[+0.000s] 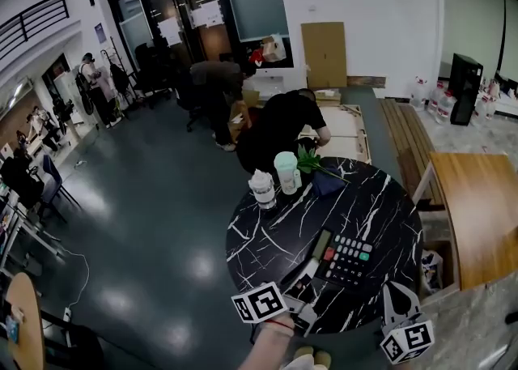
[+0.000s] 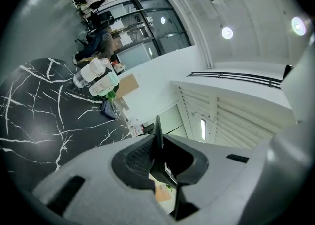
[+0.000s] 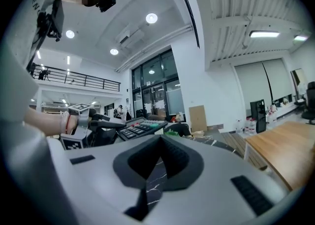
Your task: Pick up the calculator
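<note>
The calculator (image 1: 346,257), dark with grey keys and red and green ones, is over the near part of the round black marble table (image 1: 267,239). My left gripper (image 1: 310,274) is shut on its left edge. In the left gripper view the calculator (image 2: 158,130) shows edge-on as a thin dark slab between the jaws of the left gripper (image 2: 158,145). The right gripper view shows the calculator (image 3: 140,128) held level above the tabletop. My right gripper (image 1: 396,291) is at the table's near right edge, apart from the calculator. There the right gripper (image 3: 160,143) has its tips together and holds nothing.
At the table's far side stand a clear bottle (image 1: 262,189), a pale green cup (image 1: 286,172), a small plant (image 1: 312,162) and a dark cloth (image 1: 328,182). A wooden table (image 1: 477,214) stands to the right. People bend over beyond the table.
</note>
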The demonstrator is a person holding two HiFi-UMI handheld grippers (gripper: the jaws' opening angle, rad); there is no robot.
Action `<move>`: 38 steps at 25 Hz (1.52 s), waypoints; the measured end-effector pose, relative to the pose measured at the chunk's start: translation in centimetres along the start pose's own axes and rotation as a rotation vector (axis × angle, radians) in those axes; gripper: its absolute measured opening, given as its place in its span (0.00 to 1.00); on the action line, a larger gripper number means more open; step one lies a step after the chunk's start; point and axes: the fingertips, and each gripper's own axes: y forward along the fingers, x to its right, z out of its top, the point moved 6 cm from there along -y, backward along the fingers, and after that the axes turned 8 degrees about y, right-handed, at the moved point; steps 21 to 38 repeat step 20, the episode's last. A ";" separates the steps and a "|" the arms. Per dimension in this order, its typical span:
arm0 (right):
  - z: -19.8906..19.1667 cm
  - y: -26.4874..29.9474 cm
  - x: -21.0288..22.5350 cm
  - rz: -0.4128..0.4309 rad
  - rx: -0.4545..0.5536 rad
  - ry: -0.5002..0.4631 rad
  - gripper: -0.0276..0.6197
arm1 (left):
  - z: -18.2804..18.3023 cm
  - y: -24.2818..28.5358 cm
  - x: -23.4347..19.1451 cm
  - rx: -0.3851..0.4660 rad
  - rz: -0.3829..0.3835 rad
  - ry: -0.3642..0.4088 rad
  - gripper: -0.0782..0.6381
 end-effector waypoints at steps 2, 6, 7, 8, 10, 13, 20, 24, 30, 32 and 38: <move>-0.4 0.3 0.4 -0.009 -0.010 0.000 0.05 | 0.1 0.0 -0.2 0.001 -0.002 -0.001 0.18; -1.4 0.4 0.9 -0.020 -0.039 -0.001 0.05 | -0.2 0.0 -0.7 -0.005 0.003 -0.010 0.18; -1.5 0.4 1.0 -0.023 -0.045 0.005 0.05 | -0.3 0.0 -0.8 -0.007 0.006 -0.013 0.18; -1.7 0.3 1.0 -0.024 -0.048 0.011 0.05 | -0.3 -0.1 -0.8 -0.007 0.008 -0.016 0.18; -1.9 0.3 1.0 -0.027 -0.056 0.018 0.05 | -0.3 -0.2 -1.0 -0.005 0.012 -0.022 0.18; -2.1 0.6 0.9 -0.029 -0.064 0.023 0.05 | -0.3 -0.5 -1.5 -0.005 0.024 -0.033 0.18; -2.4 1.0 0.9 -0.025 -0.079 0.034 0.05 | -0.4 -0.7 -2.3 -0.002 0.038 -0.047 0.18; -2.4 1.0 0.9 -0.025 -0.079 0.034 0.05 | -0.4 -0.7 -2.3 -0.002 0.038 -0.047 0.18; -2.4 1.0 0.9 -0.025 -0.079 0.034 0.05 | -0.4 -0.7 -2.3 -0.002 0.038 -0.047 0.18; -2.4 1.0 0.9 -0.025 -0.079 0.034 0.05 | -0.4 -0.7 -2.3 -0.002 0.038 -0.047 0.18; -2.4 1.0 0.9 -0.025 -0.079 0.034 0.05 | -0.4 -0.7 -2.3 -0.002 0.038 -0.047 0.18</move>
